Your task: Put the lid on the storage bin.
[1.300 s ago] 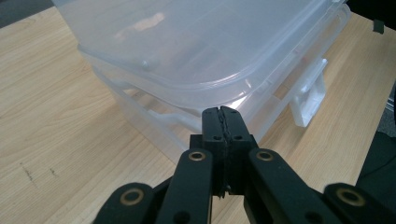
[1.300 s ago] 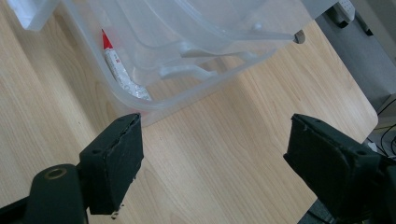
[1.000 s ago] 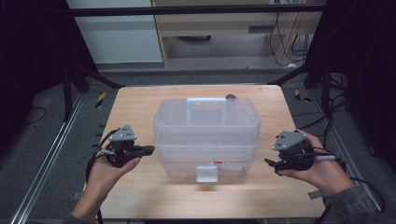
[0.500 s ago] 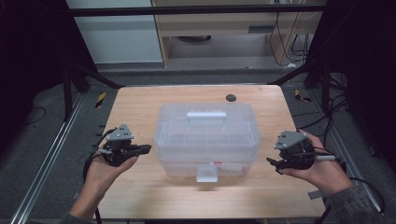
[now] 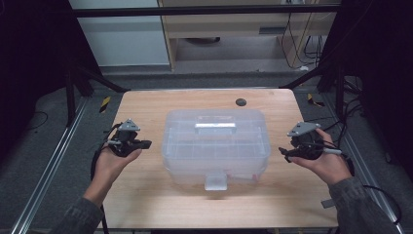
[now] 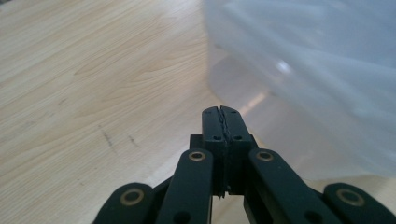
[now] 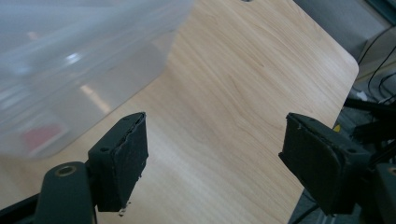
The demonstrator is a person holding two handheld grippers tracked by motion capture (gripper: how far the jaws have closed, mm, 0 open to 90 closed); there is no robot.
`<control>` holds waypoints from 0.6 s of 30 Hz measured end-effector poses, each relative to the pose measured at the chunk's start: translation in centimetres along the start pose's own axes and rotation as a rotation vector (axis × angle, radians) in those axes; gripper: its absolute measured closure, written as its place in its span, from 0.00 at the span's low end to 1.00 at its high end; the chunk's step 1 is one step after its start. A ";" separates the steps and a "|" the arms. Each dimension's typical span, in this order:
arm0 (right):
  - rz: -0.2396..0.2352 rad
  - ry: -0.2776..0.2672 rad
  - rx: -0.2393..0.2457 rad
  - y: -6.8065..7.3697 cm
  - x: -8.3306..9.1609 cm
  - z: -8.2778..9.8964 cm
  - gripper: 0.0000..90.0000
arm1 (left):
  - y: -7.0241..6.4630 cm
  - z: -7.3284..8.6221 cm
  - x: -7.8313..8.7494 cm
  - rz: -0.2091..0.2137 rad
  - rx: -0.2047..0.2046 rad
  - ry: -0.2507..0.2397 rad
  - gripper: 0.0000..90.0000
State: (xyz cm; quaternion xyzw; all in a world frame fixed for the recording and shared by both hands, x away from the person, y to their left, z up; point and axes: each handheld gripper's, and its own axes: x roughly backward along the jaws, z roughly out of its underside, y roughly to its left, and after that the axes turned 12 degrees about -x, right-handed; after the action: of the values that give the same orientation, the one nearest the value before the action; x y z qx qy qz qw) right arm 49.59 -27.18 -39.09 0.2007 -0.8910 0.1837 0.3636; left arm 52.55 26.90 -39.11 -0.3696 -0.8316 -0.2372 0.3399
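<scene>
Claws (image 5: 144,144) (image 5: 284,153) flank clear plastic box (image 5: 216,146), left closed, right spread.

Tongs (image 7: 212,163) gaping with nothing between, wooden table (image 7: 243,93) beneath, clear plastic box (image 7: 70,56) at left

setting: lab or workshop test bay | evidence: bare wooden table (image 5: 146,112) stood inside a black metal frame (image 5: 204,9) | cables (image 5: 297,29) hung at 1 o'clock | grey floor (image 5: 44,146) with metal rail (image 5: 48,180) at 9 o'clock | plywood cabinet (image 5: 229,24) at 12 o'clock
</scene>
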 end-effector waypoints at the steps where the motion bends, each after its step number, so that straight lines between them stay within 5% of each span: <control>1: -0.002 -0.007 -0.052 -0.9 -1.2 -0.1 0.25 | 0.5 0.0 -0.4 -0.011 0.004 0.009 1.00; 9: 0.003 -0.009 -0.221 -3.5 -5.5 -0.1 0.27 | 3.2 0.3 -4.0 -0.052 0.049 0.065 0.99; 18: 0.001 0.026 -0.318 -5.2 -9.5 -0.4 0.28 | 4.7 1.2 -7.0 -0.071 0.086 0.107 0.99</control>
State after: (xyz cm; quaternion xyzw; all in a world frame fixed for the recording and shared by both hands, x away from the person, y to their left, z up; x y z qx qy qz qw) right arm 58.59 -29.35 -44.75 0.1375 -0.9042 0.0431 0.4021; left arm 59.21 27.40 -44.39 -0.3118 -0.8344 -0.2323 0.3908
